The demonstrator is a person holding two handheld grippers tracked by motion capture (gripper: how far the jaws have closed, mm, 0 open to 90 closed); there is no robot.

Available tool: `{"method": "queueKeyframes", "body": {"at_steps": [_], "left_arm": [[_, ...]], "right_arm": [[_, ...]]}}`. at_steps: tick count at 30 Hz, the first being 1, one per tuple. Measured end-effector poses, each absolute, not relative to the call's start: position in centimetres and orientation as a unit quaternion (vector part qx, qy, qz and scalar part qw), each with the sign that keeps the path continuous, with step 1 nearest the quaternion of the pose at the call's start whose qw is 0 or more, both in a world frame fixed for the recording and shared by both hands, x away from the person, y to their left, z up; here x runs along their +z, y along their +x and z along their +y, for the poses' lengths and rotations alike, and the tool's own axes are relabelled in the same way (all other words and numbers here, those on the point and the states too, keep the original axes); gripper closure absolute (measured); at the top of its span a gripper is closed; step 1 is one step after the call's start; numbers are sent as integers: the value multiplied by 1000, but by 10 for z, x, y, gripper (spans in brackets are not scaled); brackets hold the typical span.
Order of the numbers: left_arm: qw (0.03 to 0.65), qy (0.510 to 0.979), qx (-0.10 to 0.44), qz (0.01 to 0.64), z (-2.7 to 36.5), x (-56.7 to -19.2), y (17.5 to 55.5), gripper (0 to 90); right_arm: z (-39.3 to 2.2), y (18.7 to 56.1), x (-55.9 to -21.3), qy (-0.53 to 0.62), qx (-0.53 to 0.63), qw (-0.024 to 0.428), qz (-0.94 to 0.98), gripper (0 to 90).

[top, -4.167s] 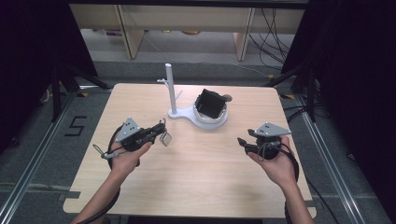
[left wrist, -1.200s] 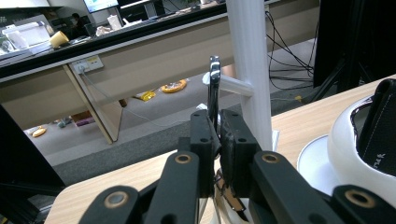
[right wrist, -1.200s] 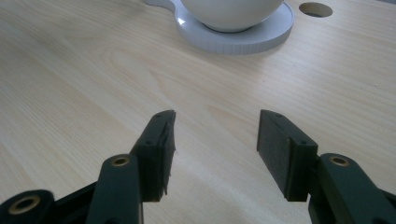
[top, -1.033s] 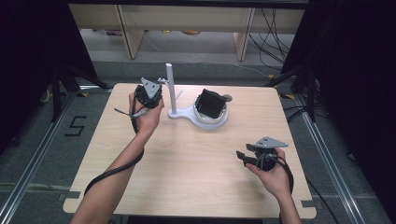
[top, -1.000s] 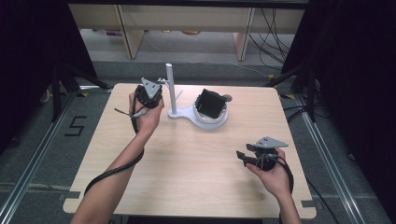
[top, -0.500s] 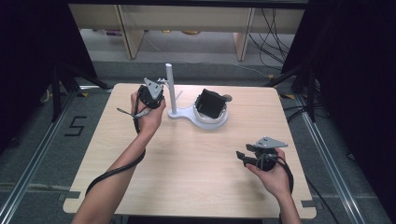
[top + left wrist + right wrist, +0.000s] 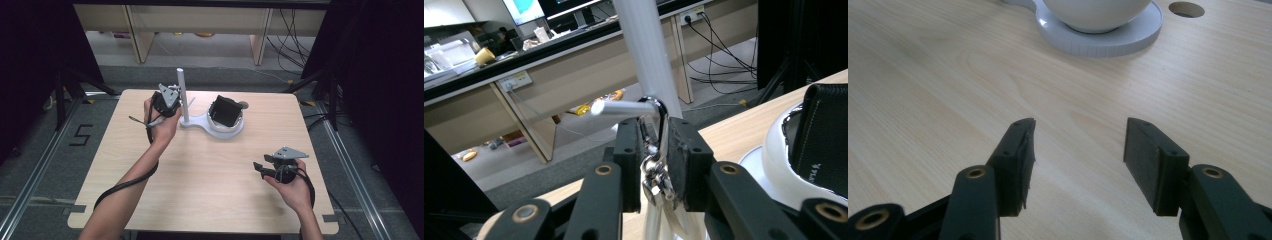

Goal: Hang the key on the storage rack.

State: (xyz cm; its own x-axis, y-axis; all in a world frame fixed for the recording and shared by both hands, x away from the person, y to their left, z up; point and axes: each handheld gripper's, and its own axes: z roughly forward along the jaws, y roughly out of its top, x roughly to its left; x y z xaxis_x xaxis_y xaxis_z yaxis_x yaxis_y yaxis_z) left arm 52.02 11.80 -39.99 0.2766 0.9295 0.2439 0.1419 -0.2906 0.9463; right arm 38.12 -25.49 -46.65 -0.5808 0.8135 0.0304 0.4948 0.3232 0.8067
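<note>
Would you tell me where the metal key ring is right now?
In the left gripper view, the metal key ring hangs on the white stand's peg, between the left hand-held gripper jaws.

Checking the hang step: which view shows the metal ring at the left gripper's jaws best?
Left gripper view: the metal ring sits close up between the left gripper pads, hooked over the white stand's peg; the jaws have just been opening. In the high view the hand hides it. The right gripper view faces the table.

My left gripper (image 7: 172, 100) is raised at arm's length, its jaws just easing apart. My right gripper (image 7: 260, 167) rests low, jaws wide, gripping nothing.
</note>
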Motion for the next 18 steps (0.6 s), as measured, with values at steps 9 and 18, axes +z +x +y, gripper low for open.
{"method": "queueKeyframes", "body": {"at_steps": [9,18], "left_arm": [[451,668,434,403,125,-399,514,711],[462,676,405,406,134,-402,507,659]], "right_arm": [[-256,381,-467,420,408,192,787,471],[-256,381,-468,417,410,199,786,469]]}}
